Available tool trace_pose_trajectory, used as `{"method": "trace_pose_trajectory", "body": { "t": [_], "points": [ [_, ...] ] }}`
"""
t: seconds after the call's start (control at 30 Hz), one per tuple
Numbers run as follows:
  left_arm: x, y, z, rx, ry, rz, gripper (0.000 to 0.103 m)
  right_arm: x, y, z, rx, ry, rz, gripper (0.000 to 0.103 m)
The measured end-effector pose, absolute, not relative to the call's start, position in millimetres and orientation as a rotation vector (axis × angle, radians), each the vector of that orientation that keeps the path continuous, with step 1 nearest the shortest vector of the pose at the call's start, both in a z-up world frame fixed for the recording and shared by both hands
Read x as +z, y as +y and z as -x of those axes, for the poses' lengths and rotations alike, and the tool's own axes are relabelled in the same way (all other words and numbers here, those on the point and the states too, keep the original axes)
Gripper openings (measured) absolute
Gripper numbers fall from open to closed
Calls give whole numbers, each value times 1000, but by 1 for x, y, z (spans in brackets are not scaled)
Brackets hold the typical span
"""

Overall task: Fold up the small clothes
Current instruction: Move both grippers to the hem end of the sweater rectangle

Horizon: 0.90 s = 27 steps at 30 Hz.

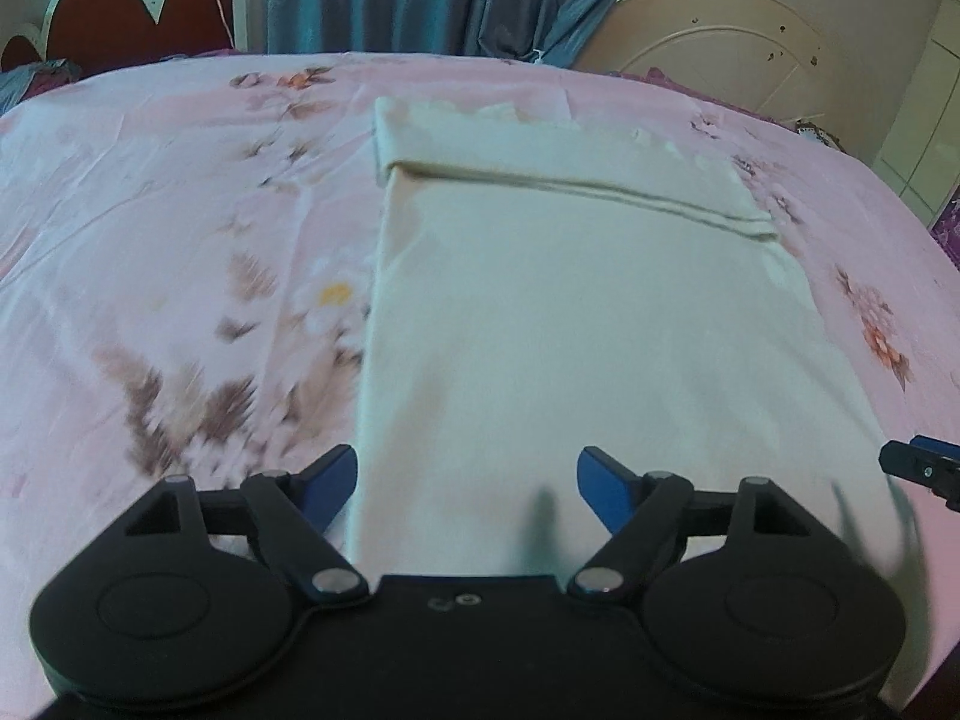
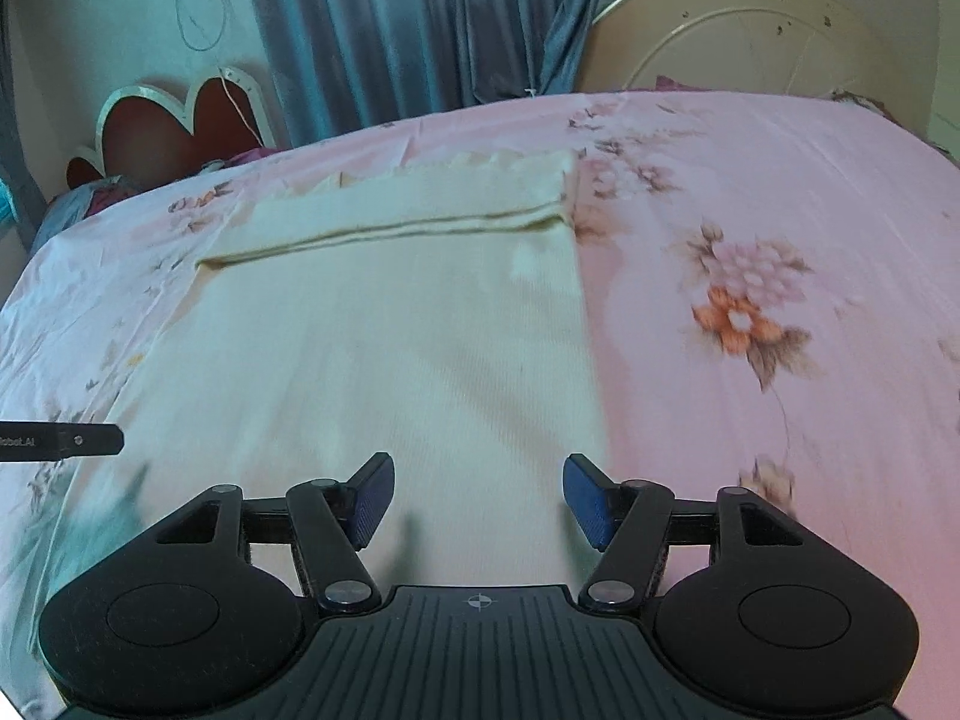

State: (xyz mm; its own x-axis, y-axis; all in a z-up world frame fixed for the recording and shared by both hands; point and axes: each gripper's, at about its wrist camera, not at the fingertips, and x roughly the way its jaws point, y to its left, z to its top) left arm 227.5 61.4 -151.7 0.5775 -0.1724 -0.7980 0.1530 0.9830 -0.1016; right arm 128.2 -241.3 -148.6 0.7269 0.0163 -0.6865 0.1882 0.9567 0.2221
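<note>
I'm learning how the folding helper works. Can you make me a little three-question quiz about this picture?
1. True or false: the left tool is squeezing the cream cloth.
2. Which end of the cloth is already folded over? A) near end B) far end
3. Fill in: the cloth lies on a pink ____ bedsheet.

Key: 1 false, both the left tool and the right tool are open and empty; 2 B; 3 flowered.

A big bed (image 1: 150, 192) has a pink sheet with flowers. A pale cloth (image 1: 570, 324) lies flat on it, its far end folded over.
</note>
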Motion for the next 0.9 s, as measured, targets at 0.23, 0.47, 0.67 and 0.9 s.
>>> {"method": "trace_pose_trajectory", "body": {
  "t": [0.23,0.47,0.67,0.9],
  "points": [
    [-158,95,-189,-170,961,56,79,-154,-231,-93,-143,787,-271,62],
    [-167,116,-162,-184,1005,114,68,-159,-233,-67,-190,805,-271,62],
    [-172,115,-148,-217,1015,136,67,-167,-238,-51,-226,828,-273,62],
    [-178,112,-136,-265,1034,195,55,-181,-245,-36,-239,872,-306,62]
  ]
}}
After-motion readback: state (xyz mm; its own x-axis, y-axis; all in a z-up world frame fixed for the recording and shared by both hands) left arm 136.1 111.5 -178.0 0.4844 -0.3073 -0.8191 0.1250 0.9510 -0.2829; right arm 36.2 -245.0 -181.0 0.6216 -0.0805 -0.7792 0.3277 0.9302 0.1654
